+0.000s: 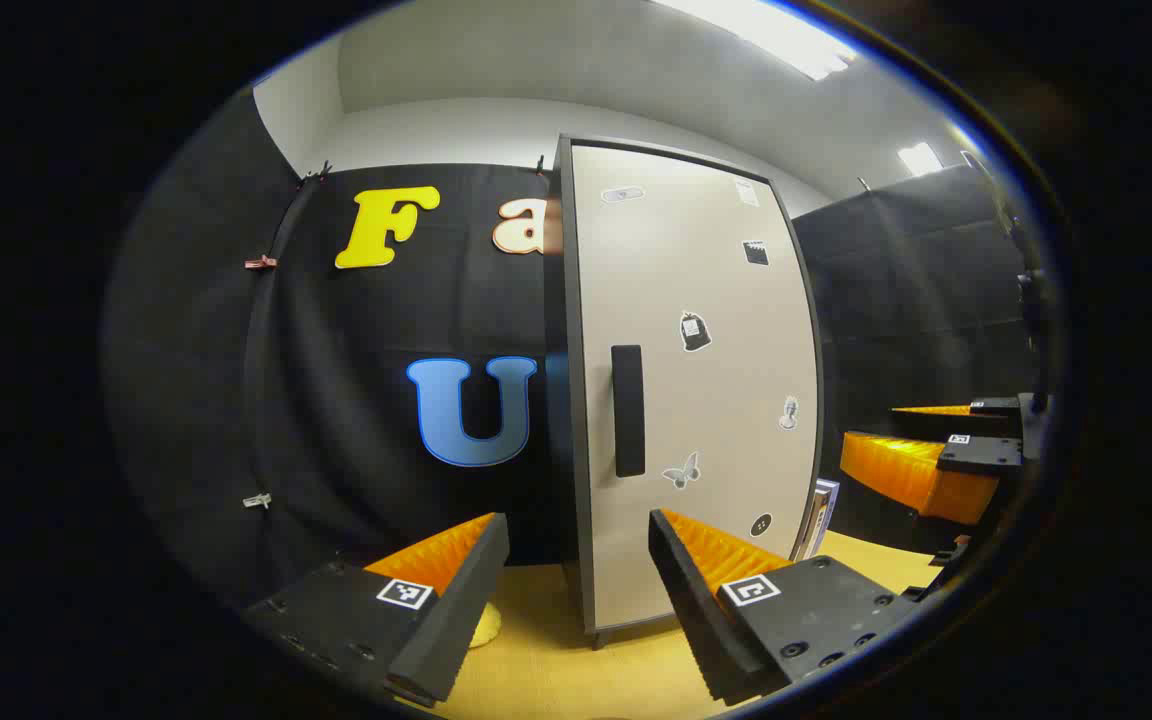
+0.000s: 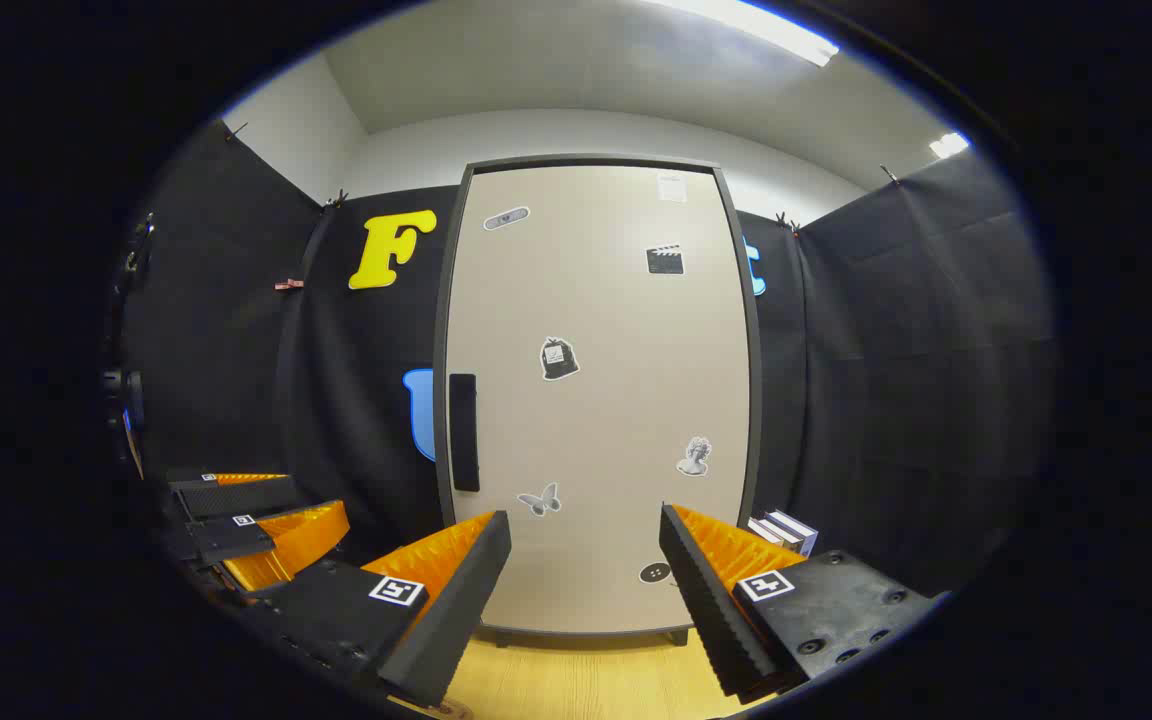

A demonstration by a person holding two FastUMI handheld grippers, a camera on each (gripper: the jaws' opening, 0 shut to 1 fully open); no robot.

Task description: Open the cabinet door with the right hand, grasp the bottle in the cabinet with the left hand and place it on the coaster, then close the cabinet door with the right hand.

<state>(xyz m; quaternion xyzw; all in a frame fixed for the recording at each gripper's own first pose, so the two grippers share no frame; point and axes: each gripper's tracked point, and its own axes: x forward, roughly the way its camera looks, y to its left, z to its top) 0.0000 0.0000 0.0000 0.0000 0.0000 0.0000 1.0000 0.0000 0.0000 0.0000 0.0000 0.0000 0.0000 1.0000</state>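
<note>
We see a tall beige cabinet with a dark grey frame (image 2: 596, 400) standing upright on the light wooden desk (image 2: 576, 680), and its beige cabinet door (image 1: 696, 380) is closed. On the left edge of the door there is a black vertical bar handle (image 2: 463, 432). Several small stickers are on the door, among them a butterfly sticker (image 2: 539, 498) low down and a clapperboard sticker (image 2: 665, 259) near the top.

In the right gripper view, the right gripper (image 2: 586, 560) faces the door from the front, near it but not touching it. Its 2 fingers are spread wide and nothing is between them. In the left gripper view, the left gripper (image 1: 576, 560) is in front of the left side of the cabinet, also with its 2 fingers spread apart and holding nothing.

The bottle is not visible to us, because the door is closed. A pale yellow round coaster (image 1: 484, 626) lies on the desk to the left of the cabinet, partly hidden behind the left finger of the left gripper. Some light-coloured books (image 2: 784, 530) stand beside the right side of the cabinet, low down.
</note>
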